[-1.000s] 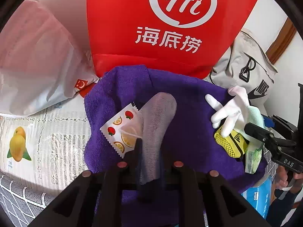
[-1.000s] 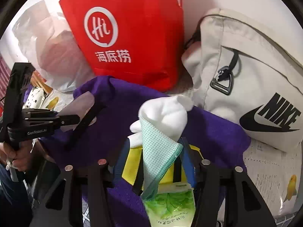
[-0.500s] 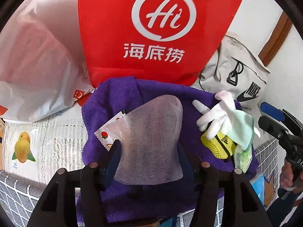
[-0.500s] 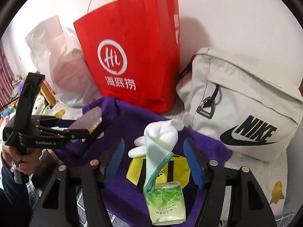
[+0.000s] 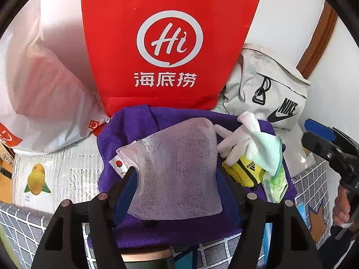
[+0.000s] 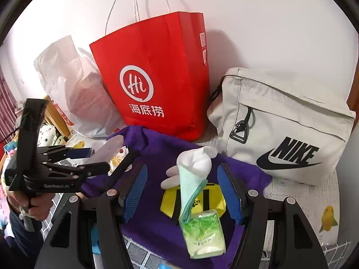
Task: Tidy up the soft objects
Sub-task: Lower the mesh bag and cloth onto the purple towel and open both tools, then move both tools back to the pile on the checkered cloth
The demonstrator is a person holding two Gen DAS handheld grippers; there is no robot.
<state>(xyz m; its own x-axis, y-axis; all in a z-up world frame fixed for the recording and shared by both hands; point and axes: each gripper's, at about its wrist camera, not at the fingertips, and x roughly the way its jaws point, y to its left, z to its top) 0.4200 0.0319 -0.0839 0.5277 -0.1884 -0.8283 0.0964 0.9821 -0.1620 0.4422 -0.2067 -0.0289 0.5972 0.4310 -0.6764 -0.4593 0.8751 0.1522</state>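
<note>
Left claw (image 5: 177,171): its jaws have just been opening and now stand wide. A grey mesh pad (image 5: 179,152) is spread between them, its side edges lying against both fingers. From the right wrist view the pad sits up off the table between the left fingers, so we log it as gripped, pinched only lightly at its edges. The person's left hand (image 6: 38,204) is wrapped around the handle.

Right claw (image 6: 182,168): its jaws have also just been opening. They are released and grip nothing; the blue pads (image 6: 134,192) stand clear on either side of the pile below.

Soft things, where they lie:
- purple towel (image 6: 157,152), spread flat on the table under everything else
- white glove (image 6: 197,159), at the far end of the pile on the towel, fingers pointing towards the left claw
- pale green cloth (image 6: 188,183), draped from the glove down over the items below
- yellow pouch (image 6: 213,199) with black stripes, flat on the towel under the cloth
- green tissue pack (image 6: 204,235), nearest the right camera, touching the pouch
- fruit-print wrapper (image 5: 117,164), on the towel, mostly hidden behind the mesh pad

Behind the towel, against the wall: a white plastic bag (image 5: 44,78), a red paper bag (image 6: 157,78) standing upright, and a grey shoulder bag (image 6: 280,130) just beside it. The red bag's base touches the towel's far edge.
</note>
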